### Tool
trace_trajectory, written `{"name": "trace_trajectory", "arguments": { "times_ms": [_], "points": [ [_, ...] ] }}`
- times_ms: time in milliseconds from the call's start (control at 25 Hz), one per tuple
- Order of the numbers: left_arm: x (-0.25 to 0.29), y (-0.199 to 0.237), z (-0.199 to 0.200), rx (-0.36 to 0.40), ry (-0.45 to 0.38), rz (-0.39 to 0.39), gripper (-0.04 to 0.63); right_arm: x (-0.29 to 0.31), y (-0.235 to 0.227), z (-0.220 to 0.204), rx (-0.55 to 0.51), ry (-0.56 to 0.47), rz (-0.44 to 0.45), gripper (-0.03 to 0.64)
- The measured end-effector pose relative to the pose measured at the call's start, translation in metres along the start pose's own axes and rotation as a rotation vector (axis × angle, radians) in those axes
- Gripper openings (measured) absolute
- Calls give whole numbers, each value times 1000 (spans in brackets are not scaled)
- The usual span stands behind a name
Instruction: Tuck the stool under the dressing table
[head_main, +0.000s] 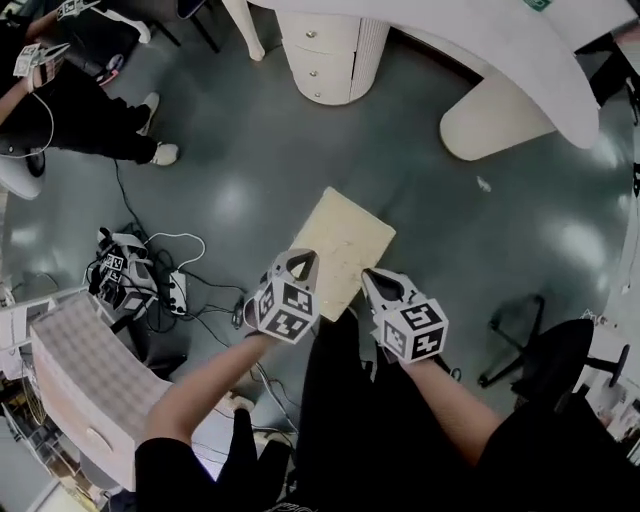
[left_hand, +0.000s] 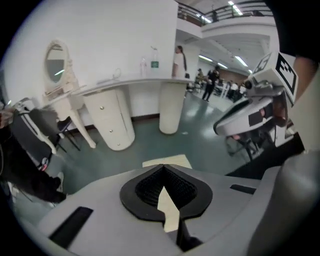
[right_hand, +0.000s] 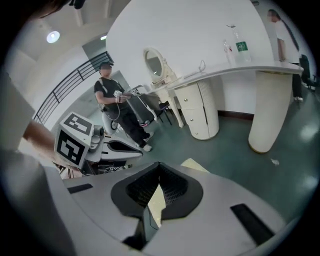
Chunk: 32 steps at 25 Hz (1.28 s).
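Note:
The stool (head_main: 345, 248) has a pale cream square top and stands on the grey-green floor, a short way from the white dressing table (head_main: 520, 45). My left gripper (head_main: 301, 260) hangs shut and empty over the stool's near left edge. Beside it, my right gripper (head_main: 373, 278) is shut and empty at the near right edge. In the left gripper view, my left gripper (left_hand: 162, 169) points down at the stool (left_hand: 167, 161), with the dressing table (left_hand: 135, 82) beyond. The right gripper view shows my right gripper (right_hand: 157, 169), a corner of the stool (right_hand: 196, 165) and the dressing table (right_hand: 235, 70).
The table's drawer unit (head_main: 320, 50) and round leg (head_main: 490, 115) flank the gap beneath it. A seated person (head_main: 90, 110) is at the far left. Cables and a power strip (head_main: 176, 290) lie left of me, by a white cabinet (head_main: 90, 390). A black chair base (head_main: 520, 340) stands right.

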<state>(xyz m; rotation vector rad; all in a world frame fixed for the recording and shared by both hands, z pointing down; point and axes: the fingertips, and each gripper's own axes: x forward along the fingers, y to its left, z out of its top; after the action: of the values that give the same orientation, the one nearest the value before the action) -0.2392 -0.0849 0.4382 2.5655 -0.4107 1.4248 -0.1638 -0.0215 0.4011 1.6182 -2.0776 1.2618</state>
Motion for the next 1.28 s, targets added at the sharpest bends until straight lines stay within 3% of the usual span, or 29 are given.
{"name": "trace_trajectory", "arguments": {
  "times_ms": [80, 200, 360, 400, 440, 520, 720, 800, 960, 1120, 1280],
  "points": [
    [22, 11, -18, 15, 41, -22, 5, 13, -17, -16, 38, -16, -47, 6],
    [55, 30, -51, -94, 65, -17, 5, 35, -44, -53, 110, -6, -119, 6],
    [96, 41, -104, -131, 157, -34, 5, 70, -76, -104, 254, 14, -136, 6],
    [106, 41, -115, -142, 181, -53, 5, 78, -85, -116, 302, 17, -134, 29],
    [115, 39, -126, -156, 203, -82, 10, 84, -92, -128, 347, 19, -135, 144],
    [130, 35, -144, -194, 240, -148, 222, 97, -105, -150, 432, 25, -150, 180],
    [166, 37, -156, -324, 269, -316, 335, 120, -133, -199, 750, -13, -163, 257],
    [175, 33, -162, -318, 313, -381, 379, 124, -140, -222, 850, -10, -184, 281],
    [198, 36, -175, -304, 410, -432, 437, 136, -147, -251, 901, 31, -197, 299],
    [218, 22, -181, -371, 428, -505, 453, 148, -149, -263, 942, 17, -143, 304],
    [222, 25, -185, -356, 445, -523, 462, 160, -149, -266, 936, 26, -110, 304]
  ]
}}
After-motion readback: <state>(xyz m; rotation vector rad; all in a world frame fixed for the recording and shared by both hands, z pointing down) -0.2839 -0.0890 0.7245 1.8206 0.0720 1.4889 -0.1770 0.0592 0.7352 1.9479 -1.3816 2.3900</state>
